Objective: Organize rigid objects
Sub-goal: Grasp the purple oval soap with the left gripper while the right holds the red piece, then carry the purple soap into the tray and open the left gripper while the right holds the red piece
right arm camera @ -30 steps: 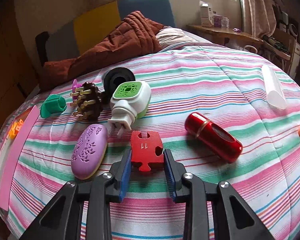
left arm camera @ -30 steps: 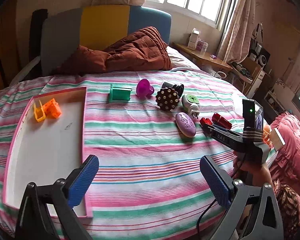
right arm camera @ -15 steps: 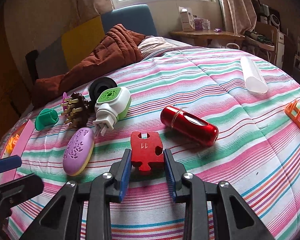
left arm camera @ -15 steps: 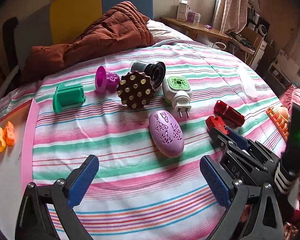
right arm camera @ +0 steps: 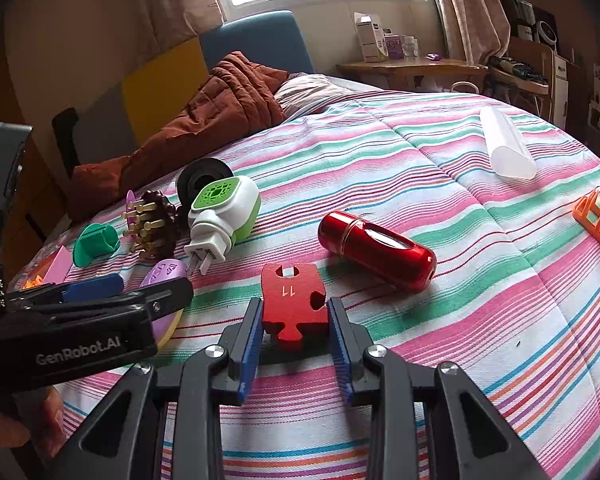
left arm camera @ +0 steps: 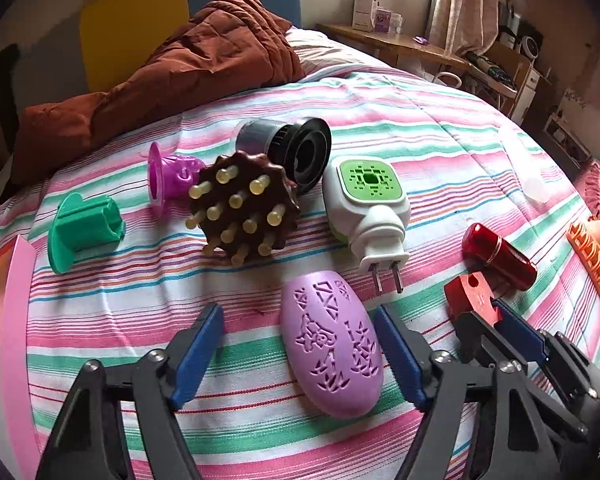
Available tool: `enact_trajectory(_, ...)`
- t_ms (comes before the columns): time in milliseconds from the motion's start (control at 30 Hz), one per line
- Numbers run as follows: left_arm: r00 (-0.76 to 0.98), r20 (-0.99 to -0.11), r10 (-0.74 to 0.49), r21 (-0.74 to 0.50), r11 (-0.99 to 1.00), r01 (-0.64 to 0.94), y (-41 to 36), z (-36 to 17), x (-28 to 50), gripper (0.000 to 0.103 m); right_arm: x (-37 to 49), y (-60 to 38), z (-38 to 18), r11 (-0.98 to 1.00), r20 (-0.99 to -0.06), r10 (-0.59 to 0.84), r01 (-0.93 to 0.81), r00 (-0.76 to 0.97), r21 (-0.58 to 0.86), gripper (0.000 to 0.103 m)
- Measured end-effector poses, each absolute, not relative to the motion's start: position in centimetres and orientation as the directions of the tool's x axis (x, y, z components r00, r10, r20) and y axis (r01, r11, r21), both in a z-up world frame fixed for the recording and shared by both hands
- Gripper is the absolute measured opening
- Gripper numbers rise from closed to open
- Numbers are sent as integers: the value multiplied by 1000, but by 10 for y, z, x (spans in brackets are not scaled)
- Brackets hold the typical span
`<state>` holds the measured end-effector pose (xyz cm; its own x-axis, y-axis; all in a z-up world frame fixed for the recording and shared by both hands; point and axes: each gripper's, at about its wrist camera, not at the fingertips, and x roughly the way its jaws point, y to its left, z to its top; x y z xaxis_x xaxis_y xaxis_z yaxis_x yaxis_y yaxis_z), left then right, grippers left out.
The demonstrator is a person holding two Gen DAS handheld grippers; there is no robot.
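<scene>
Left gripper (left arm camera: 300,344), angled down, fingers just closing, straddles perforated lilac oval (left arm camera: 332,344), untouched; right gripper (right arm camera: 296,332) clamps flat red puzzle piece (right arm camera: 294,302).

"GenRobot.AI" on left gripper (right arm camera: 112,300) ("11" on red puzzle piece (right arm camera: 294,304)).

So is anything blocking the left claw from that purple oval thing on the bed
Nothing visible does. The left claw, whose jaws have just been closing, already straddles the purple oval case; its right pad is close beside it, the left pad still apart, with only striped bedspread between.
</scene>
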<state>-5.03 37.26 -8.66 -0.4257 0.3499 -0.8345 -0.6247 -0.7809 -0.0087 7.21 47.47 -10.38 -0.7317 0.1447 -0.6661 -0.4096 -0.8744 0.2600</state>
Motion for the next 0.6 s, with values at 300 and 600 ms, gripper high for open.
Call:
enact_trajectory(300, -452, -796, 402, 4, -744, -668, 350, -90, -41, 44, 73, 475, -104, -871, -664, 141, -410, -734, 269, 32)
enact_trajectory(600, -463, -783, 415, -16, -758, -652, 320, -90, -31, 44, 72, 475, -104, -875, -668, 151, -413, -728, 252, 31)
